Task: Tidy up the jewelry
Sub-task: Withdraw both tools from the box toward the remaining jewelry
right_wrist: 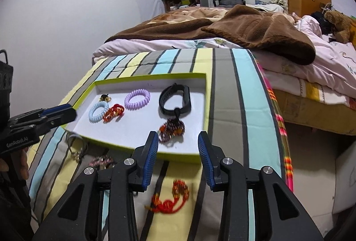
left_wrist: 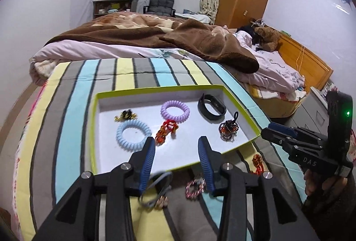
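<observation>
A shallow white tray with a lime rim point(left_wrist: 98, 129) point(right_wrist: 207, 107) lies on a striped cloth. In it are a blue coil band point(left_wrist: 133, 134) point(right_wrist: 98, 114), a purple coil band point(left_wrist: 175, 111) point(right_wrist: 136, 99), a black wristband point(left_wrist: 211, 107) point(right_wrist: 174, 97), a red-orange bracelet point(left_wrist: 166, 131) point(right_wrist: 113, 114), a dark beaded bracelet point(left_wrist: 228, 129) point(right_wrist: 172, 129) and a gold-black clip point(left_wrist: 125, 116) point(right_wrist: 105, 97). My left gripper point(left_wrist: 176, 145) is open over the tray's near edge. My right gripper point(right_wrist: 178, 141) is open and empty. Outside the tray lie a grey hair tie point(left_wrist: 155, 187) point(right_wrist: 74, 145), a pink beaded bracelet point(left_wrist: 195, 187) point(right_wrist: 101, 161) and a red beaded bracelet point(right_wrist: 171, 198) point(left_wrist: 257, 163).
The striped cloth point(left_wrist: 73, 107) point(right_wrist: 242, 96) covers a small table against a bed with a brown blanket point(left_wrist: 178, 38) point(right_wrist: 255, 27). A teddy bear point(left_wrist: 268, 37) sits on the bed. Floor drops off to the right of the table point(right_wrist: 311, 163).
</observation>
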The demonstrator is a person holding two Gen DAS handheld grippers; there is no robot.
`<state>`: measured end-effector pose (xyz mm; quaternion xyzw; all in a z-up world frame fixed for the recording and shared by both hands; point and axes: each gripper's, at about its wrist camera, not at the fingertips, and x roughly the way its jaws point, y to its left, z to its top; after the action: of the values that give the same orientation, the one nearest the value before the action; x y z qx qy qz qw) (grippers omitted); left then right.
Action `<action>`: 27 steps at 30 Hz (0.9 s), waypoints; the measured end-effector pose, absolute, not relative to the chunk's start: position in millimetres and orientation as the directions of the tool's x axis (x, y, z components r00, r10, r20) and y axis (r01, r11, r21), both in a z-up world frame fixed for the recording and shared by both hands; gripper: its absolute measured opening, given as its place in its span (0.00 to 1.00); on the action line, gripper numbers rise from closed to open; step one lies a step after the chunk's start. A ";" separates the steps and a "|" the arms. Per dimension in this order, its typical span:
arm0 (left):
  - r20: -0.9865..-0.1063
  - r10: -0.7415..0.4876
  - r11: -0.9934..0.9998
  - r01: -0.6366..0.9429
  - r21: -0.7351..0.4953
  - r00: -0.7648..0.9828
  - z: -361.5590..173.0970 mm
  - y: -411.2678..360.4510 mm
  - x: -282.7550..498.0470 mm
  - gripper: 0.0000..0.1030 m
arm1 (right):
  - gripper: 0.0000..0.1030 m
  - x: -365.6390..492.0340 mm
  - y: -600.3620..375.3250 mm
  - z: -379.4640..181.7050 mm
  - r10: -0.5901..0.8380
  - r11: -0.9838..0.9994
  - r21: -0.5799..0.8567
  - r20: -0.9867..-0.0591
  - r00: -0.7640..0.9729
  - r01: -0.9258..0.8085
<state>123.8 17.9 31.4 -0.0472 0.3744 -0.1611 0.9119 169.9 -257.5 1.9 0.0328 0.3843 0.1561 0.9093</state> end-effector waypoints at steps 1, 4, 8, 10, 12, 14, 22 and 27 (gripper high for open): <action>-0.665 -0.323 0.946 0.249 -0.207 0.674 31.9 21.0 120.3 0.40 | 0.41 166.9 -259.3 0.7 0.308 0.950 0.186 -0.689 0.656 -0.251; -0.650 -0.310 0.951 0.218 -0.221 0.693 32.5 32.1 107.4 0.41 | 0.48 158.9 -262.8 -4.8 0.306 0.952 0.202 -0.696 0.650 -0.232; -0.648 -0.287 0.956 0.170 -0.239 0.706 28.4 48.4 93.9 0.44 | 0.48 149.2 -265.9 -11.5 0.299 0.954 0.208 -0.707 0.641 -0.215; -0.646 -0.273 0.958 0.141 -0.249 0.713 25.3 56.7 86.4 0.44 | 0.48 145.7 -266.0 -17.2 0.293 0.956 0.209 -0.717 0.633 -0.206; -0.643 -0.276 0.955 0.127 -0.269 0.714 21.7 62.5 79.4 0.44 | 0.48 143.6 -265.8 -22.6 0.283 0.959 0.204 -0.729 0.623 -0.197; -0.648 -0.264 0.957 0.110 -0.269 0.715 18.0 66.6 72.8 0.44 | 0.48 141.6 -265.4 -27.3 0.275 0.961 0.197 -0.738 0.616 -0.192; -0.658 -0.252 0.956 0.076 -0.284 0.709 6.0 78.6 54.2 0.44 | 0.49 138.2 -249.8 -36.2 0.257 0.963 0.157 -0.770 0.584 -0.218; -0.661 -0.248 0.955 0.063 -0.290 0.708 2.1 83.0 47.3 0.44 | 0.49 139.3 -242.4 -41.6 0.228 0.969 0.128 -0.790 0.570 -0.209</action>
<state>47.3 83.0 2.1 -0.1237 0.3726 -0.0849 0.9158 139.3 -242.4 -41.6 0.0103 0.4470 0.1233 0.8859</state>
